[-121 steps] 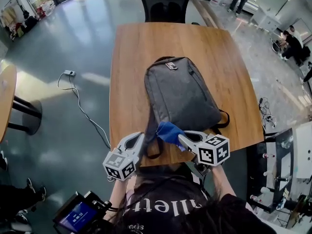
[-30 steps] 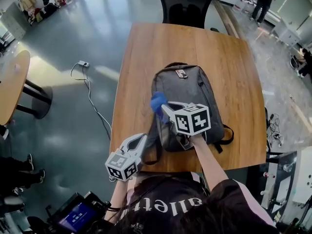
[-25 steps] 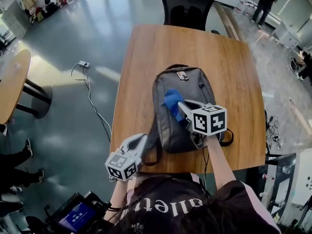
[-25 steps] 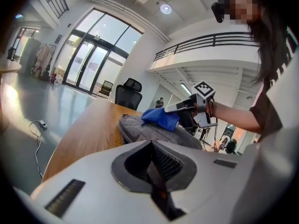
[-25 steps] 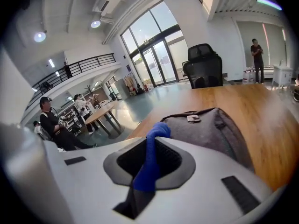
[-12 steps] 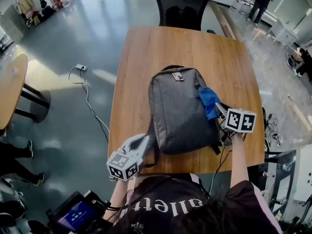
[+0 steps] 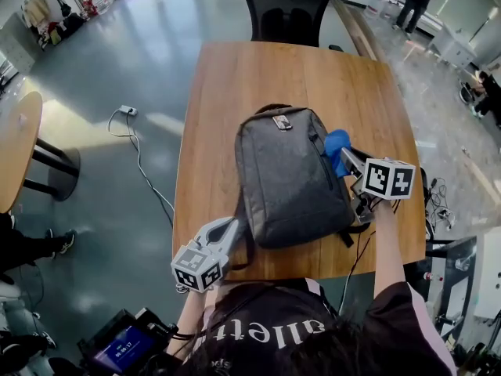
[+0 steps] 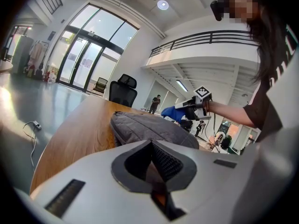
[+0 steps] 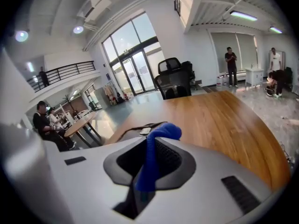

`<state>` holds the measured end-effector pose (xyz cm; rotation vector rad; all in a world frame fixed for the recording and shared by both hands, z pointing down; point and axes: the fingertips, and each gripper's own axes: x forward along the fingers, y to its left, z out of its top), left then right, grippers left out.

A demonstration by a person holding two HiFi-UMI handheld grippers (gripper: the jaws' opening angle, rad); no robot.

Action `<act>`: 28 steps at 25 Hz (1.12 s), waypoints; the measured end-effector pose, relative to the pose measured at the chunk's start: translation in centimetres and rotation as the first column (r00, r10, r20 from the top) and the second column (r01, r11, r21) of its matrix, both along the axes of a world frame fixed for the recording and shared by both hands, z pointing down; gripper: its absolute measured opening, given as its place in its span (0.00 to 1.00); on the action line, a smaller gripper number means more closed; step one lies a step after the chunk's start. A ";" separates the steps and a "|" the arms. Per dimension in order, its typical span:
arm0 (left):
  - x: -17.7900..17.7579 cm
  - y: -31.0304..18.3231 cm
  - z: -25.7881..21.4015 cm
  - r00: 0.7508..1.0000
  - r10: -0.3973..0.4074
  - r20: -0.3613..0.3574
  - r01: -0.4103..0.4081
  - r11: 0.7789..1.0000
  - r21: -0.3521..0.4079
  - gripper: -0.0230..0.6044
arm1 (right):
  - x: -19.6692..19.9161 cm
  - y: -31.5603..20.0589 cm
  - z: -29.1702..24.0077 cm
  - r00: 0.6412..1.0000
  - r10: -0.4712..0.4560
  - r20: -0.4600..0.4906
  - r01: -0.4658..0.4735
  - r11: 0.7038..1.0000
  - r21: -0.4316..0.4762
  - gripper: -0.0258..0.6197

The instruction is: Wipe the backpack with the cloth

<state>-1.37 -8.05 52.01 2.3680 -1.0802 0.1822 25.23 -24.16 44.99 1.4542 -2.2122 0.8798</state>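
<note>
Seen from above: a grey backpack (image 7: 290, 178) lies flat at the centre of the wooden table (image 7: 227, 84), its top end towards 12 o'clock, where an office chair (image 7: 286, 6) stands at the table's far edge.

The right gripper (image 7: 344, 153) sits at about 2 o'clock of the backpack, at its right side. Its jaws are closed on a blue cloth (image 7: 337, 142), which bunches out past the tips (its own camera shows the cloth pinched between the pads). Whether the cloth actually touches the fabric cannot be told.

The left gripper (image 7: 228, 225) rests at about 7 o'clock, at the backpack's near left corner beside a dark strap (image 7: 249, 245). Its jaws are drawn together, with nothing visible between them.
</note>
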 end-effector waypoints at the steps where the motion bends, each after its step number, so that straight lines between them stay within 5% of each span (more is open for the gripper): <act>1: 0.1 0.0 0.0 1.000 0.001 -0.001 -0.001 1.000 -0.001 0.04 | -1.8 -0.7 -1.0 0.999 -0.037 0.014 0.037 0.999 0.023 0.13; 8: 0.0 -0.2 0.0 1.000 -0.007 -0.013 0.007 1.000 0.005 0.04 | -17.6 -3.7 -2.7 0.947 -0.311 0.076 0.307 0.950 0.060 0.13; 15: -1.6 -0.2 1.0 0.998 -0.065 -0.018 0.065 0.998 -0.005 0.04 | -27.1 -2.5 4.7 0.887 -0.459 0.049 0.462 0.881 -0.100 0.13; 20: -2.5 0.1 1.6 0.995 -0.094 -0.020 0.094 0.995 -0.013 0.04 | -24.7 -2.3 7.5 0.893 -0.450 -0.019 0.442 0.883 -0.158 0.13; 28: -1.2 -0.3 0.7 0.998 -0.050 -0.023 0.050 0.999 -0.008 0.04 | -13.7 -3.2 4.5 0.954 -0.298 -0.026 0.293 0.949 -0.117 0.13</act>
